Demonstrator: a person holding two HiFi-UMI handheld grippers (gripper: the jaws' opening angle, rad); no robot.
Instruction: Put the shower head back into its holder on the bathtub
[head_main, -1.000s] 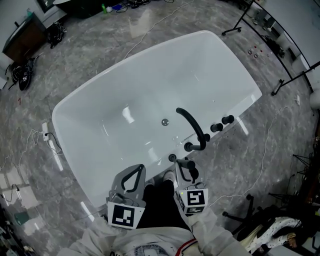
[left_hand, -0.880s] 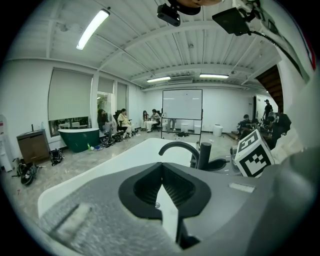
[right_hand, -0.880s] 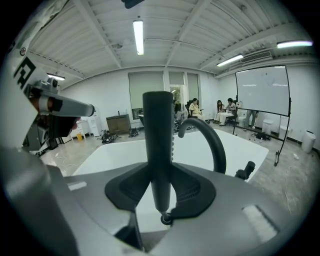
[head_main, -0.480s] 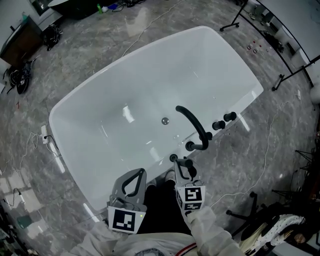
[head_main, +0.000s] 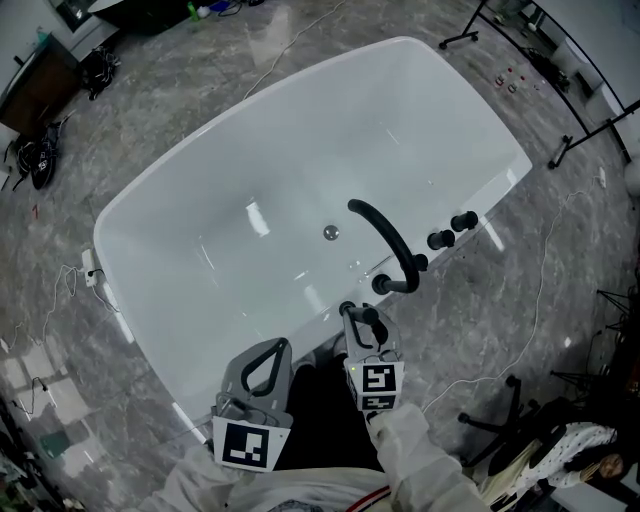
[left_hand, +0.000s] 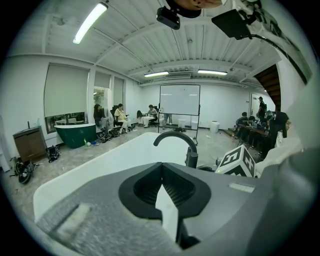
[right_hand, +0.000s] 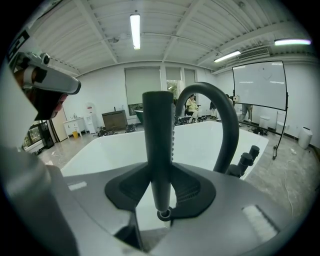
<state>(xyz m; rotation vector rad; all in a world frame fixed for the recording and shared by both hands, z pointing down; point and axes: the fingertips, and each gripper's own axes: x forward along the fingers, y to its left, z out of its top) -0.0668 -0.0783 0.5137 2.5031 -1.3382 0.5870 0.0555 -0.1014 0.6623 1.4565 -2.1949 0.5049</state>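
The white bathtub (head_main: 200, 200) fills the middle of the head view, and its black curved spout (head_main: 385, 240) rises from the near rim. My right gripper (head_main: 358, 320) hangs over that rim just left of the spout, shut on the black shower head (right_hand: 159, 150), which stands upright between the pads. A small ring (right_hand: 163, 215) sits at the wand's lower end; I cannot tell if it is the holder. My left gripper (head_main: 281, 346) is further left, outside the rim, shut and empty. The spout (left_hand: 175, 142) shows beyond it.
Two black knobs (head_main: 450, 230) stand on the rim right of the spout. The drain (head_main: 330, 233) lies in the tub floor. Cables and black stand legs (head_main: 490, 420) cross the grey marble floor at the right. People sit at the far end of the room.
My right gripper has sunk toward the tub rim with the shower head in it. The left gripper has dropped a little. The spout and knobs stay put.
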